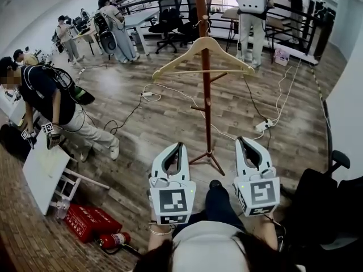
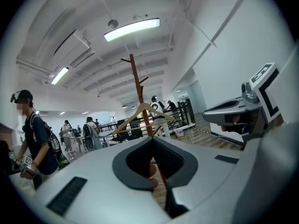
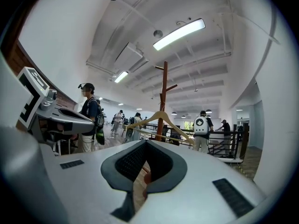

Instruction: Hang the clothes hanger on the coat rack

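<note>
Left gripper (image 1: 180, 146) is held low, well back from the rack, jaws shut on nothing. In the centre, the clothes hanger (image 1: 177, 59) hangs on the coat rack (image 1: 206, 109), clear of both grippers. Its hook is hard to make out, so a shallow seat could let it slip off. Right gripper (image 1: 241, 141) is closed and empty too, and neither could catch a fall from here.

Wood floor (image 1: 130, 78) w/ a white power strip (image 1: 264, 125) lying on it. Red fire extinguisher (image 1: 113, 240) lies beside a red box (image 1: 88, 220), bottom left. Person in dark shirt (image 1: 48, 98) bends nr a white board (image 1: 44, 171); black office chairs (image 1: 170, 10) at back.
</note>
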Action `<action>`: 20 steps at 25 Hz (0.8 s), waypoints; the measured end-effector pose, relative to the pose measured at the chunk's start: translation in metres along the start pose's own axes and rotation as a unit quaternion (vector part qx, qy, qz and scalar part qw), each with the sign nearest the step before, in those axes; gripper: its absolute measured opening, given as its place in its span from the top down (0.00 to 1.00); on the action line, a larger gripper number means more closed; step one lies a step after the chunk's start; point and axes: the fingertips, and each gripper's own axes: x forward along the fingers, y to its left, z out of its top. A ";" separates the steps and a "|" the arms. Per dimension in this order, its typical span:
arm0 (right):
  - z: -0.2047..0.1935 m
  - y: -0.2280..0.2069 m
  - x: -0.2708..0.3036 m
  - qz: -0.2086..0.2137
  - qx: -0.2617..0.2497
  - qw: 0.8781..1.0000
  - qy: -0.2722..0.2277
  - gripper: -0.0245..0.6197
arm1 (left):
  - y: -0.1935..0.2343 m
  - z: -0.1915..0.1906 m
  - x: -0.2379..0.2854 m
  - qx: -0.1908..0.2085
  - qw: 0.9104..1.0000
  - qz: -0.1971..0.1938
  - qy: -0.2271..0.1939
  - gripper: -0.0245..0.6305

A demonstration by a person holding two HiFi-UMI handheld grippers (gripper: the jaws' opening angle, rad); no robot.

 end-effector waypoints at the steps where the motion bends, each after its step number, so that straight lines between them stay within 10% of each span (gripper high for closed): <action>1: 0.000 0.002 -0.002 0.000 -0.001 1.000 0.000 0.90 | -0.001 0.000 -0.002 -0.001 1.000 -0.001 0.000 0.95; 20: -0.001 0.013 -0.007 0.009 -0.036 0.999 0.012 0.91 | -0.006 -0.007 -0.003 -0.033 0.999 -0.015 -0.005 0.95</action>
